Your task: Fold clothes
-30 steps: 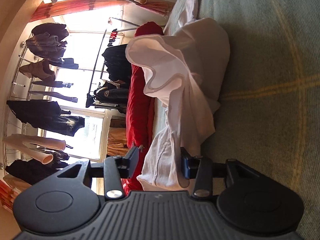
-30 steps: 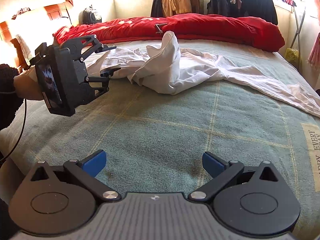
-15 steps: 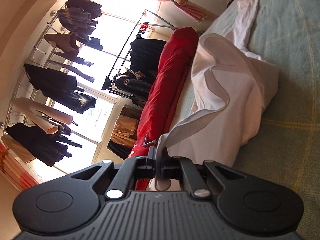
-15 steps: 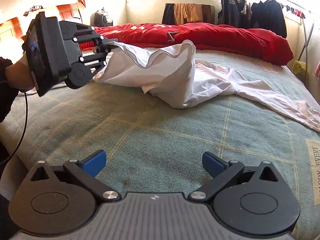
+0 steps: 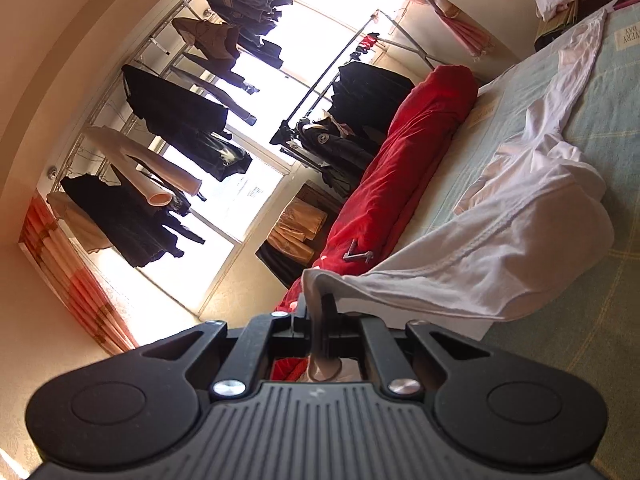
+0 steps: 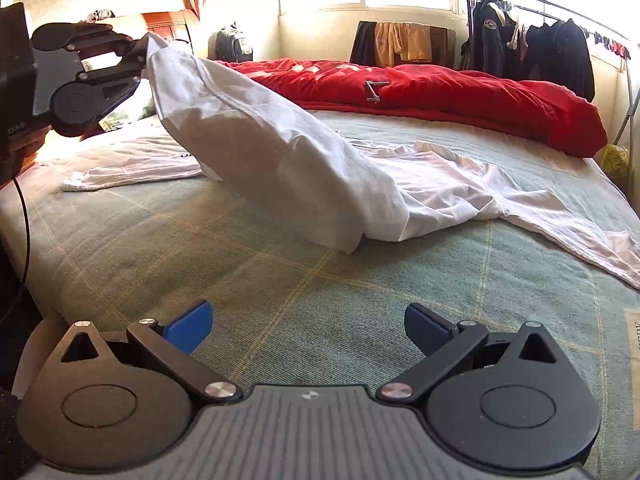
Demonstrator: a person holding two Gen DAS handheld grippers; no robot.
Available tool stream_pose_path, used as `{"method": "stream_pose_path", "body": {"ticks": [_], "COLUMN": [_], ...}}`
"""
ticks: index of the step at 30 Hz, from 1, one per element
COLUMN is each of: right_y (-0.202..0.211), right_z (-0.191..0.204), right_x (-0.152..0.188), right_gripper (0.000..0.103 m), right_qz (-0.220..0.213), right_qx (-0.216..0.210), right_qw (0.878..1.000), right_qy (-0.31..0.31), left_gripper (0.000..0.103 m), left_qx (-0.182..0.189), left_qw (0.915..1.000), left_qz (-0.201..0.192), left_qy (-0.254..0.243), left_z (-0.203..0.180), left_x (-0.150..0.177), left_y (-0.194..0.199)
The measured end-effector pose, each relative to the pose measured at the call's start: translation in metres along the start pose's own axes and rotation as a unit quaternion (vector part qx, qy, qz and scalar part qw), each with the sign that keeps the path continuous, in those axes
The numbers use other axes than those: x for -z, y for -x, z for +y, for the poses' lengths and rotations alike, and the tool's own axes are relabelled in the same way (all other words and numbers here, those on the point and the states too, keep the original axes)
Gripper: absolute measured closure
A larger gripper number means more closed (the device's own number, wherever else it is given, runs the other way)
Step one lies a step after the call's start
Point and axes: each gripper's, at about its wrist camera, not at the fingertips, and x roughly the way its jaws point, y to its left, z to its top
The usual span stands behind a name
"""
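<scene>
The left gripper (image 6: 146,54) is clamped tight on an edge of the white garment (image 6: 280,152), its jaws pressed together with a fold of the cloth pinched between them; in the left wrist view the pinched cloth (image 5: 320,320) runs straight down between the closed jaws of that gripper (image 5: 320,312). From that grip the garment is lifted clear of the green checked bedcover (image 6: 280,280) and slopes down in a taut sheet to where its lower fold touches the bed near the middle. The rest of the garment lies rumpled on the cover, and one long sleeve (image 6: 560,228) trails out flat towards the right edge of the bed. A second white piece of clothing (image 6: 132,164) lies flat on the cover, below the raised gripper. The right gripper (image 6: 306,326) hangs low over the near side of the bed, tilted downwards, its blue pads (image 6: 190,326) spread wide apart with nothing between them; it is well apart from the garment. A red quilt (image 6: 460,96) is bunched along the far side of the bed, and dark clothes hang on a rail (image 6: 532,52) by the bright window behind it
</scene>
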Motion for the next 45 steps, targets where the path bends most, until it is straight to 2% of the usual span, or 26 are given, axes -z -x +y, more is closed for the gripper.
{"method": "stream_pose_path", "body": {"ticks": [5, 12, 18, 24, 26, 27, 33, 36, 39, 42, 43, 45], "right_y": [-0.002, -0.006, -0.009, -0.006, -0.005, -0.005, -0.005, -0.006, -0.006, -0.006, -0.006, -0.003], "right_z": [0.004, 0.001, -0.001, -0.002, -0.003, -0.003, -0.008, -0.009, -0.012, -0.015, -0.017, -0.020], "right_x": [0.000, -0.002, -0.002, 0.000, 0.001, 0.001, 0.002, 0.003, 0.005, 0.009, 0.010, 0.012], "right_gripper": [0.000, 0.000, 0.000, 0.000, 0.000, 0.000, 0.000, 0.000, 0.000, 0.000, 0.000, 0.000], "right_qz": [0.004, 0.005, 0.010, 0.010, 0.010, 0.009, 0.006, 0.005, 0.003, 0.005, 0.006, 0.005], "right_qx": [-0.005, -0.007, -0.012, -0.012, -0.011, -0.011, -0.009, -0.010, -0.009, -0.008, -0.007, -0.003], "right_qw": [1.000, 1.000, 1.000, 1.000, 1.000, 1.000, 0.999, 0.999, 0.999, 0.999, 0.999, 0.998], "right_qy": [0.002, -0.005, -0.016, -0.021, -0.023, -0.024, -0.032, -0.034, -0.037, -0.047, -0.050, -0.056], "left_gripper": [0.099, 0.099, 0.100, 0.100, 0.090, 0.090, 0.089, 0.089, 0.088, 0.079, 0.071, 0.066], "left_qx": [0.001, 0.050, 0.109, 0.148, 0.160, 0.165, 0.177, 0.179, 0.192, 0.222, 0.235, 0.246], "left_qw": [0.9987, 0.9922, 0.9799, 0.9692, 0.9649, 0.9637, 0.9595, 0.9580, 0.9580, 0.9563, 0.9546, 0.9556], "left_qz": [0.042, 0.097, 0.152, 0.184, 0.197, 0.200, 0.215, 0.216, 0.197, 0.158, 0.146, 0.131], "left_qy": [0.028, 0.061, 0.069, 0.070, 0.068, 0.065, 0.043, 0.058, 0.083, 0.107, 0.111, 0.094], "left_z": [0.006, -0.013, -0.037, -0.043, -0.045, -0.045, -0.039, -0.024, -0.009, -0.002, -0.002, -0.004], "left_x": [0.026, 0.054, 0.080, 0.093, 0.096, 0.097, 0.100, 0.091, 0.073, 0.046, 0.037, 0.024], "left_y": [0.024, 0.059, 0.067, 0.064, 0.065, 0.067, 0.086, 0.093, 0.097, 0.095, 0.093, 0.093]}}
